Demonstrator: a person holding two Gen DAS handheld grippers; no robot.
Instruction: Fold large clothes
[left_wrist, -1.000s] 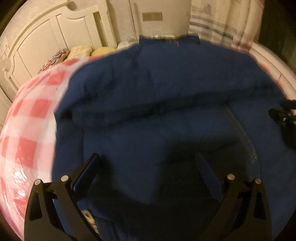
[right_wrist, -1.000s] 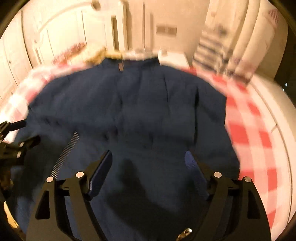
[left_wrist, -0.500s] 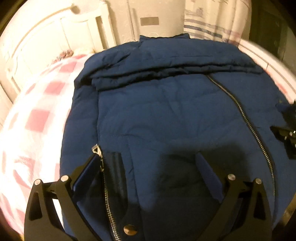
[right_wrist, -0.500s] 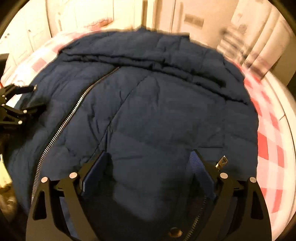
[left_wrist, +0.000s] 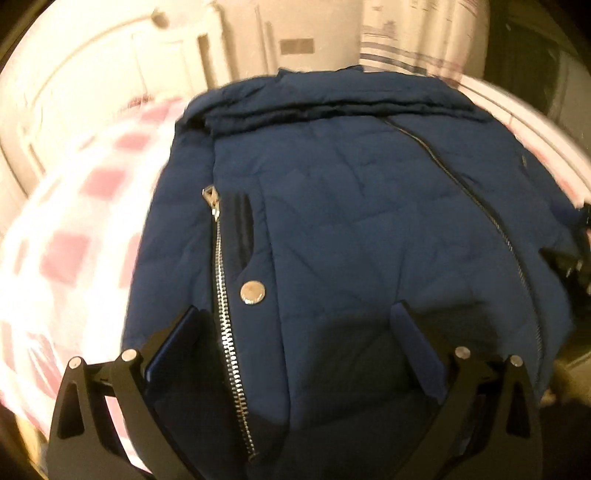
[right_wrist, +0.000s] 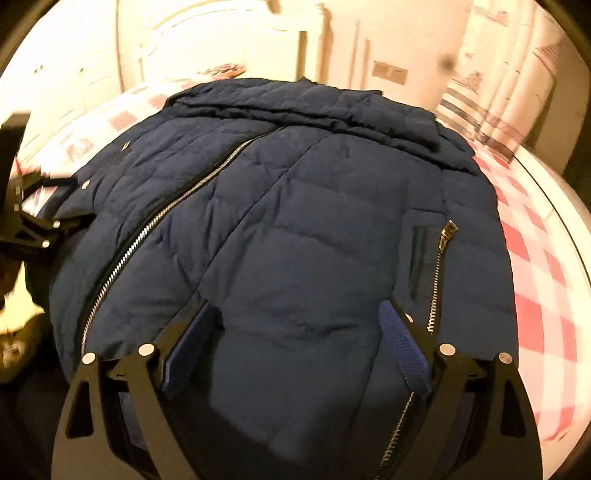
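A navy padded jacket (left_wrist: 369, 221) lies spread front-up on the bed, its main zipper (left_wrist: 480, 206) closed. In the left wrist view my left gripper (left_wrist: 295, 308) hovers open over the jacket's near left part, beside a pocket zipper (left_wrist: 221, 288) and a metal snap (left_wrist: 253, 291). Over the same jacket (right_wrist: 295, 221), in the right wrist view, my right gripper (right_wrist: 295, 304) stands open above the near right part, close to the other pocket zipper (right_wrist: 437, 280). Neither gripper's pads press on the cloth. The left gripper (right_wrist: 33, 225) also shows at the left edge of that view.
A red-and-white checked sheet (left_wrist: 66, 251) covers the bed around the jacket; it also shows to the right (right_wrist: 535, 277). A white headboard (left_wrist: 92, 92) and a striped curtain (left_wrist: 417, 33) stand behind. Something dark and furry (right_wrist: 18, 339) sits at the lower left.
Both grippers have drawn back toward the jacket's near edge, so the pocket zippers and the snap have come into view. The right jaws stand slightly wider than before.
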